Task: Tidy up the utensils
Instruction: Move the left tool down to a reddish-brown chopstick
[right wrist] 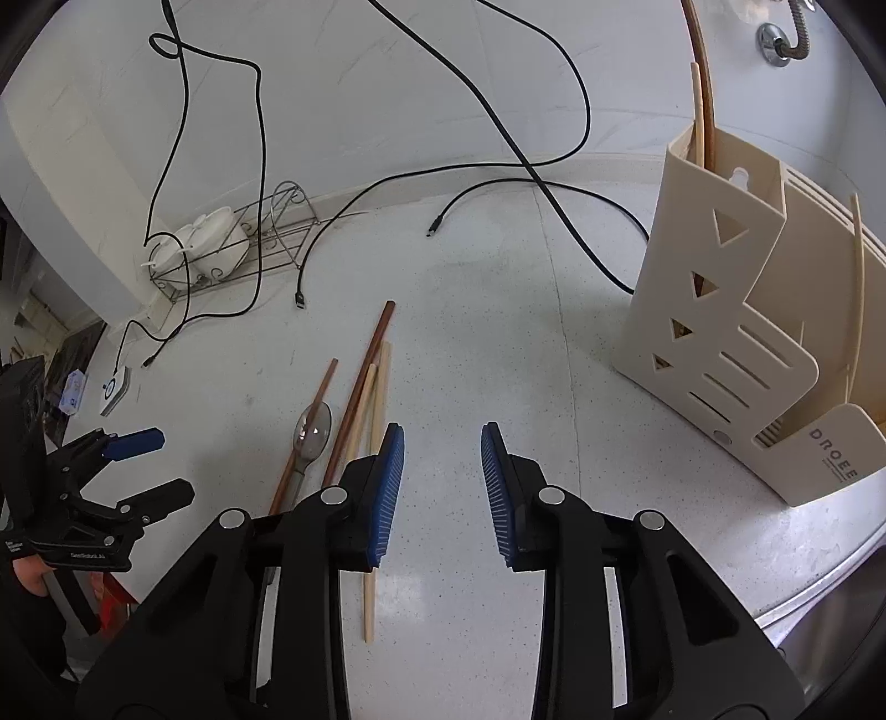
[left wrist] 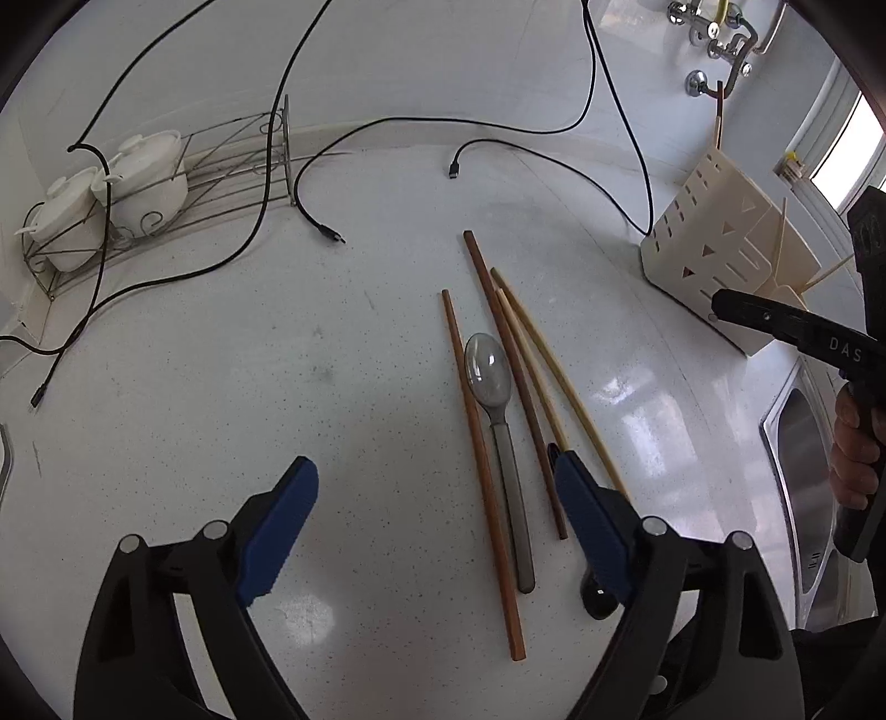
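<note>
A metal spoon (left wrist: 487, 371) lies on the white counter (left wrist: 249, 360) among several chopsticks: a reddish one (left wrist: 482, 471), a dark brown one (left wrist: 509, 360) and two pale ones (left wrist: 554, 376). My left gripper (left wrist: 432, 465) hangs open over them; the spoon handle and the reddish chopstick lie between its fingers, untouched. A black object (left wrist: 598, 601) shows under its right finger. In the right wrist view my right gripper (right wrist: 442, 429) is open with bare counter between its pads, just right of the spoon (right wrist: 313, 429) and a pale chopstick (right wrist: 370, 598). The cream utensil holder (right wrist: 720, 310) stands at right with chopsticks (right wrist: 700, 83) in it.
A wire rack (left wrist: 221, 183) with white lidded pots (left wrist: 144, 177) stands at the back left. Black cables (left wrist: 310, 166) trail over the counter and wall. A steel sink (left wrist: 803, 471) lies at the right edge, with tap fittings (left wrist: 714, 33) on the wall.
</note>
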